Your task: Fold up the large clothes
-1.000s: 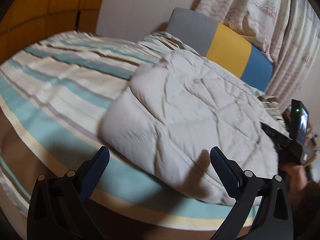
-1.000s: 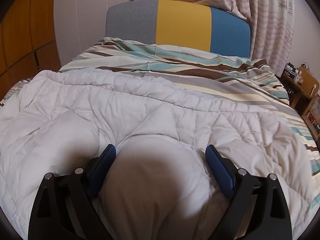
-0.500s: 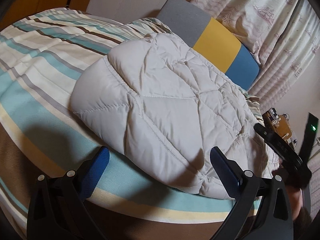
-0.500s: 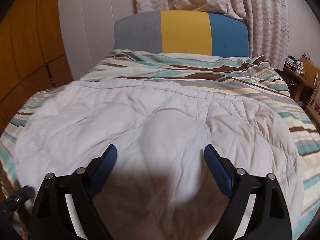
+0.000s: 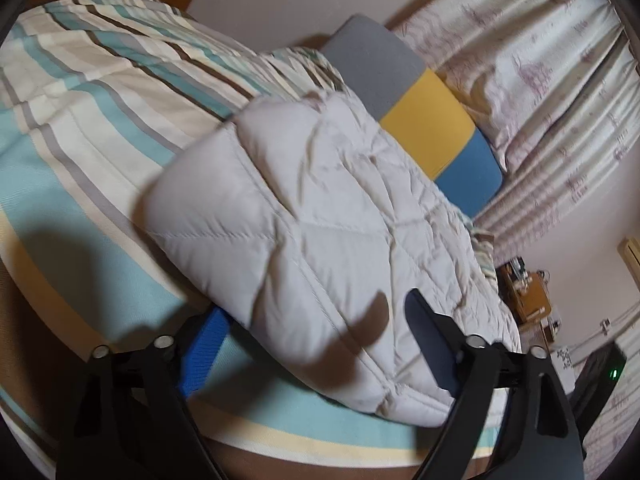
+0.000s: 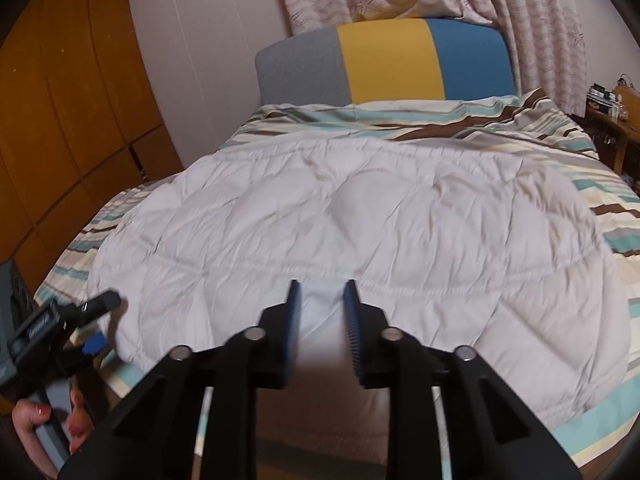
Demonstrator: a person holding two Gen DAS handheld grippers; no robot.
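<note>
The right tongs [image 6: 320,320] pinch the quilt [image 6: 360,220] at the bed's [image 6: 600,432] foot; the left tongs [image 5: 316,332], closing, straddle its corner for folding.

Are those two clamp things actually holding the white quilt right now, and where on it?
The right gripper pinches the white quilt at its near edge. The left gripper is closing around the quilt's near corner, not yet gripping.
</note>
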